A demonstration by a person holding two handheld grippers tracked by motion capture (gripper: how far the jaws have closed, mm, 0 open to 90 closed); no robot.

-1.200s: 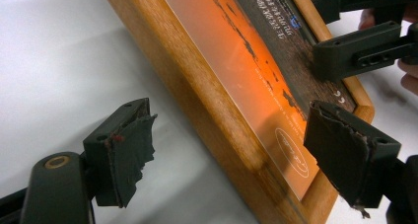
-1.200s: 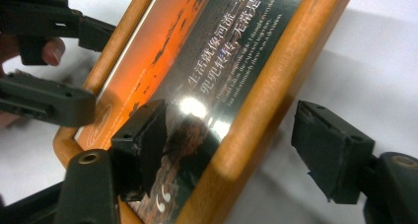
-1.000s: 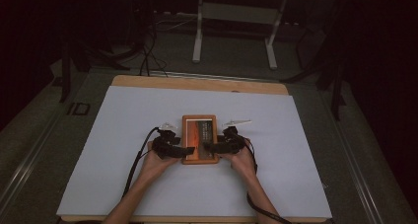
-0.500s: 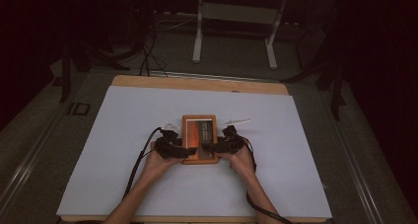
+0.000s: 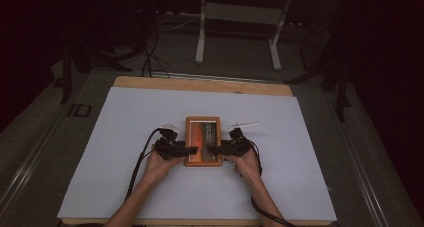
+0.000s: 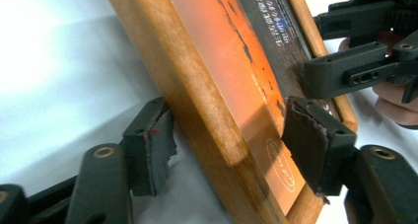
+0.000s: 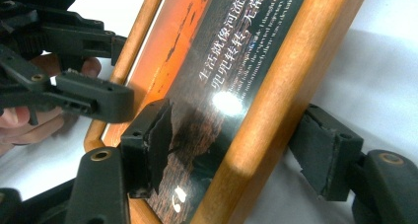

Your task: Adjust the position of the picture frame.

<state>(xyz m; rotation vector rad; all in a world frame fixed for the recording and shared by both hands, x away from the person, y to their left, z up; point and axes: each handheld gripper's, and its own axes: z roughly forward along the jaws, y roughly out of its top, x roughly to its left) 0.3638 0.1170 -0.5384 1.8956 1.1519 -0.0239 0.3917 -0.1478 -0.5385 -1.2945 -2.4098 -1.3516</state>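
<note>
Rectangular wooden picture frame with orange sunset print (image 5: 203,140) lies flat mid-sheet on the white table cover (image 5: 125,187). My left gripper (image 6: 224,150) and right gripper (image 7: 236,155) straddle opposite side rails, jaws just closing, pads not yet clamped, so I get an even two-sided lift.

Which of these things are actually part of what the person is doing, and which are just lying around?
In the job:
- wooden picture frame, flat on the white table cover
- left gripper, jaws astride the frame's left rail, just closing
- right gripper, astride the right rail, just closing

Lying about:
- two small pale strips beside the frame
- metal stand behind the table
</note>
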